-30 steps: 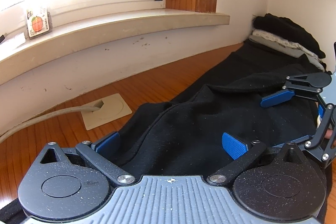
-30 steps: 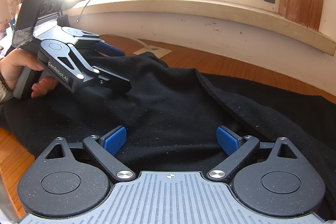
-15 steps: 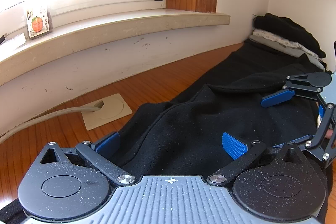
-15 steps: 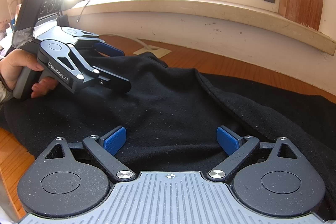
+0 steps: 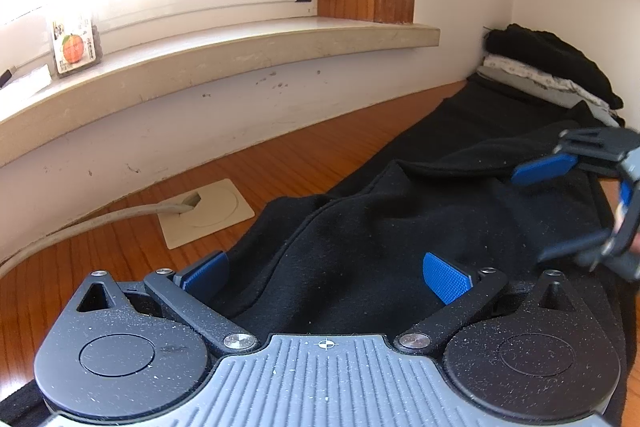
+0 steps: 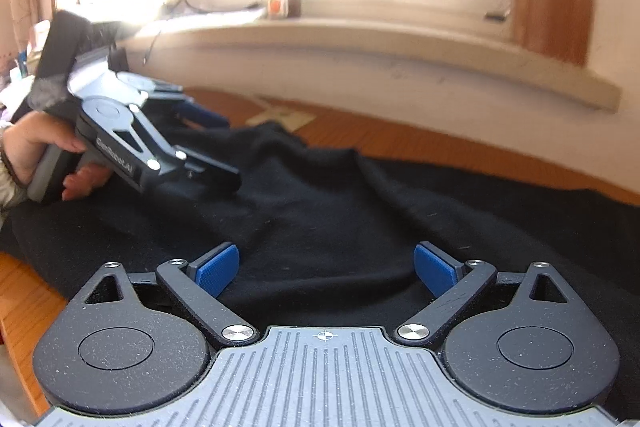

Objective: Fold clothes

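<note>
One black garment (image 5: 400,247) spread on the wooden desk (image 5: 120,247), two grippers held over it, left gripper (image 5: 324,277) fingers wide, right gripper (image 6: 326,267) fingers wide, nothing gripped, one stack of folded clothes (image 5: 548,71) in the corner

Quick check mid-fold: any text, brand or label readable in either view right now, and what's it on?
"GenRobot.AI": side of the left gripper, blurred, only just legible in the right wrist view.
Card on the windowsill: an orange fruit picture, print too small to read.
Nothing else readable; none on the black garment.

Two grippers (image 5: 324,273) (image 6: 326,269), one black garment (image 5: 400,227), one folded pile (image 5: 552,75)
</note>
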A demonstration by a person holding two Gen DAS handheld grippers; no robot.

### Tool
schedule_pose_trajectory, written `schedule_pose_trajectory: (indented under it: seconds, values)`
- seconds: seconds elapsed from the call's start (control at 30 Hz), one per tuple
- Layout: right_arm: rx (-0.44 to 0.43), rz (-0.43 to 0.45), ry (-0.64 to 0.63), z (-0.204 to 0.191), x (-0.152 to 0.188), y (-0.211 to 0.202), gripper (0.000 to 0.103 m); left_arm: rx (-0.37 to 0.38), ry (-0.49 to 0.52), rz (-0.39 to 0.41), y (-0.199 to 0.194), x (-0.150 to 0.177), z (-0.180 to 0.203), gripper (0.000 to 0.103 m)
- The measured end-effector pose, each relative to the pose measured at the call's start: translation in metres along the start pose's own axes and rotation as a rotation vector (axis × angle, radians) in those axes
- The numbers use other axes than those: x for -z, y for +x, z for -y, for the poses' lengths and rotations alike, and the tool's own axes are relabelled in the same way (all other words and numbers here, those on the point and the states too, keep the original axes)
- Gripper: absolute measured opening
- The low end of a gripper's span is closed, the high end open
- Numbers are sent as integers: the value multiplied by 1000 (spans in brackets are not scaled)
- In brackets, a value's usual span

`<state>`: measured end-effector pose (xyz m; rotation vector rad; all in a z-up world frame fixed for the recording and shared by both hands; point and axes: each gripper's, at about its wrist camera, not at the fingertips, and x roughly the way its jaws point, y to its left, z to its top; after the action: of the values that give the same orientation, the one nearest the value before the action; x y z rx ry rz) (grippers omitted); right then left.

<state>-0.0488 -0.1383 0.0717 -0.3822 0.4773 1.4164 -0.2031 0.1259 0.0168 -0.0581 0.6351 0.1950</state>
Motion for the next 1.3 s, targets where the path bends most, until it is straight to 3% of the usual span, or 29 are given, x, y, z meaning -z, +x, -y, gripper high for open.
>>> schedule_pose_trajectory:
  seconds: [0.13, 0.27, 0.37, 0.47, 0.57, 0.67, 0.7, 0.73, 0.77, 0.8, 0.9, 1.03, 1.17, 1.27, 1.3]
  values:
    - [110, 23, 37, 45, 16, -49, 94, -35, 45, 19, -3, -6, 13, 103]
    - [275, -31, 105, 100, 45, -103, 92, 33, 35, 64, -9, -19, 27, 103]
    - [362, -85, 153, 135, 70, -137, 82, 79, 19, 105, -7, -27, 37, 103]
    - [384, -122, 185, 158, 93, -156, 71, 93, 31, 119, 1, -30, 45, 103]
    - [380, -103, 227, 174, 108, -167, 66, 107, 46, 89, 12, -24, 46, 103]
    - [378, -72, 223, 179, 114, -168, 59, 133, -1, 64, 17, -22, 37, 103]
    - [380, -58, 223, 180, 114, -166, 44, 142, -15, 60, 19, -21, 34, 103]
    - [387, -56, 220, 181, 113, -166, 22, 146, -23, 55, 20, -21, 33, 103]
    - [396, -58, 215, 182, 112, -166, 14, 146, -27, 50, 21, -20, 33, 103]
    - [416, -62, 189, 181, 106, -164, 8, 145, -31, 44, 22, -20, 32, 103]
    - [470, -60, 97, 182, 81, -158, 7, 138, -30, 49, 22, -19, 32, 103]
    - [543, -11, 3, 206, 10, -146, 7, 123, -36, 77, 19, -19, 32, 103]
    - [624, 45, -69, 237, -67, -105, 7, 99, -64, 108, 12, -19, 28, 103]
    - [639, 33, 10, 261, -98, -61, 19, 96, -70, 111, 11, -20, 27, 103]
    - [660, 17, 37, 267, -100, -49, 34, 95, -67, 110, 12, -21, 27, 103]
